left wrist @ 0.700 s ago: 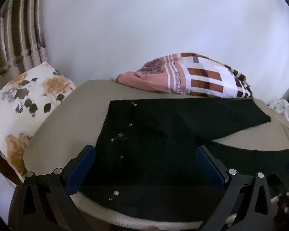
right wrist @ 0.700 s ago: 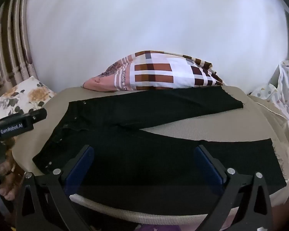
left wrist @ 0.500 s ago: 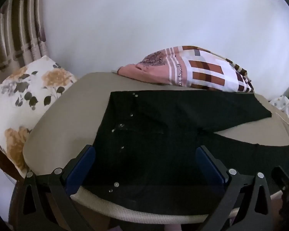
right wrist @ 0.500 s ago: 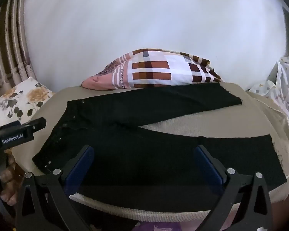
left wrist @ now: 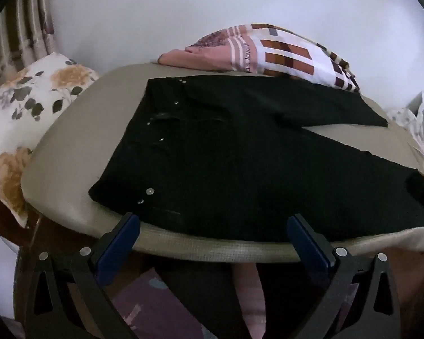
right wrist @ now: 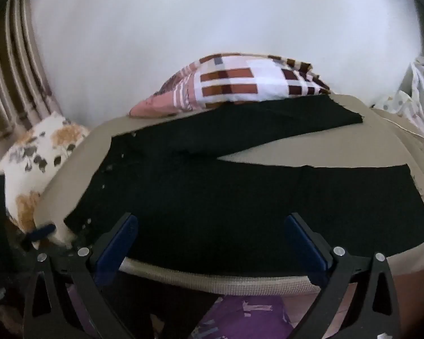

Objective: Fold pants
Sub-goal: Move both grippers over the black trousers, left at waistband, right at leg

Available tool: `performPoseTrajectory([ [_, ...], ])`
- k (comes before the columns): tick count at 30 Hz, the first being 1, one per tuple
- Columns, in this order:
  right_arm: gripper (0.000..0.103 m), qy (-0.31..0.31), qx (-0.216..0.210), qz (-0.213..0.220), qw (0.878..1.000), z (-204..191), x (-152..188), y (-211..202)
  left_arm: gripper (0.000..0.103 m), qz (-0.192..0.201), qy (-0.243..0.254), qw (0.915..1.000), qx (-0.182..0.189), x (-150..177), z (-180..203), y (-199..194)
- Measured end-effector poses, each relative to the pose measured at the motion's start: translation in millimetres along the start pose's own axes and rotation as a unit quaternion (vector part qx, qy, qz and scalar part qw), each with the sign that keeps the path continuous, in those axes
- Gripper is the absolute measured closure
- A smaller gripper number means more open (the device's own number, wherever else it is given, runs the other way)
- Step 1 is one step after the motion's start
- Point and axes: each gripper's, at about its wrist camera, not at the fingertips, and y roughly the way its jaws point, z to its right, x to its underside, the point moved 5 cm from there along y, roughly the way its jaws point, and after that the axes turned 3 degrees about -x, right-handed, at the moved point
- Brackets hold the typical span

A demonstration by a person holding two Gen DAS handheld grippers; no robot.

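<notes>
1. The left gripper [left wrist: 213,221] has its blue-padded fingers [left wrist: 118,247] spread wide apart, holding nothing and hanging at the near edge of the table [left wrist: 70,130] without touching the cloth.
2. The right gripper [right wrist: 212,220] is likewise spread wide and empty, poised over the near edge of the table.
3. The black pants [left wrist: 240,155] lie flat on the beige table, waistband to the left, both legs fanned out to the right with a wedge of bare table between them.
4. A checked pillow [right wrist: 240,84] lies at the far edge, touching the farther leg; a floral cushion [left wrist: 28,118] sits beside the table on the left.
</notes>
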Motion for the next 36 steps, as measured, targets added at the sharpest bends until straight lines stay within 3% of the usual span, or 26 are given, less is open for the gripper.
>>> performPoseTrajectory([
  [10,0.0,0.016,-0.026,0.011,0.999,-1,9,-8,0.0,0.033,-0.012,0.9991,0.022,-6,-3,-21],
  [18,0.0,0.017,-0.08,-0.065,0.994,-18,25,18,0.0,0.026,0.009,0.9996,0.009,-5,3,-18],
  [23,0.0,0.005,-0.082,-0.051,0.995,-23,26,15,0.0,0.021,0.006,0.9997,0.011,-5,1,-13],
  [28,0.0,-0.004,-0.072,-0.052,0.996,-24,17,19,0.0,-0.004,-0.004,0.9974,0.071,-7,1,0],
  [32,0.0,-0.013,-0.063,-0.07,0.995,-25,11,31,0.0,0.008,0.004,0.9985,0.054,-28,-12,8],
  [34,0.0,-0.011,-0.065,-0.073,0.995,-25,5,38,0.0,0.02,0.001,0.9976,0.067,-52,-26,14],
  [36,0.0,-0.002,-0.066,-0.077,0.995,-24,-1,46,0.0,0.03,-0.002,0.9988,0.039,-83,-50,27],
])
